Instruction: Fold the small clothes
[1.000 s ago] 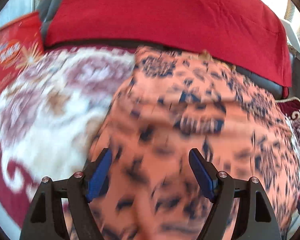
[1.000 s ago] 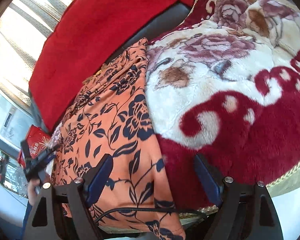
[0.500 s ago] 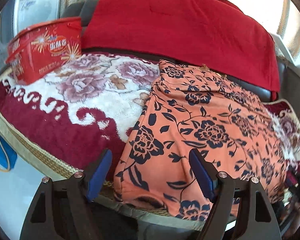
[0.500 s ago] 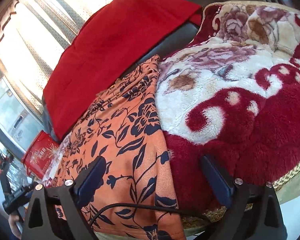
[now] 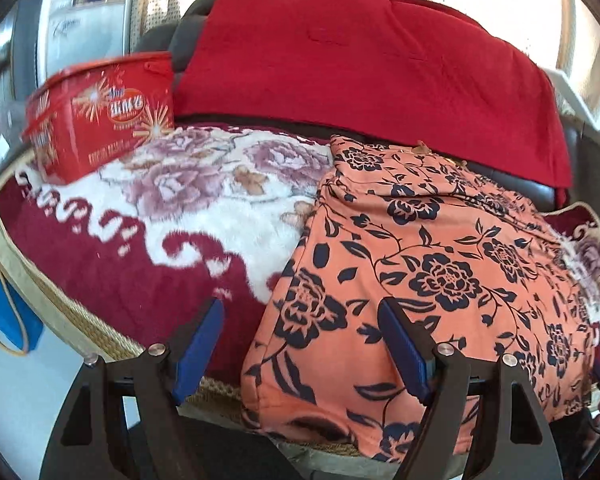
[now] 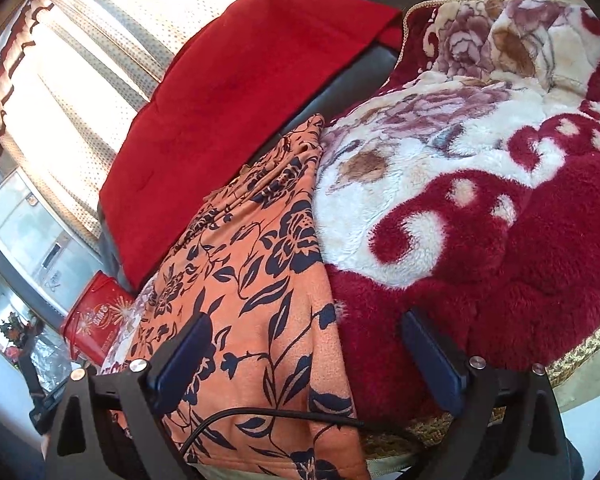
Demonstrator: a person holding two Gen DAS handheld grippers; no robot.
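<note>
Right now the orange floral garment (image 5: 428,276) lies spread flat on the plush rose-patterned blanket (image 5: 188,216), filling the lower right of the left wrist view and running from the lower middle up toward the centre of the right wrist view, its far end reaching the dark seat back under the red cloth (image 5: 364,64). Its near edge hangs over the blanket's braided front border. The left gripper (image 5: 300,350) hovers at the garment's left near corner with jaws spread and nothing between the pads; one blue pad sits over the dark red blanket, the other over the orange cloth. The right gripper (image 6: 308,364) hangs at the opposite near corner, jaws likewise released and empty, straddling the garment's right edge, with a thin black cable (image 6: 268,416) crossing the fabric just ahead of it. A red tin (image 5: 100,116) stands at the upper left of the left view, well apart from the cloth. Judging by this, the step in hand is taking both near corners for a fold. To do it well, each gripper should come down onto the hem only, pinching the orange fabric without catching blanket pile beneath, both at matching points so the fold line runs straight, and keeping the cable clear of the right pinch.
</note>
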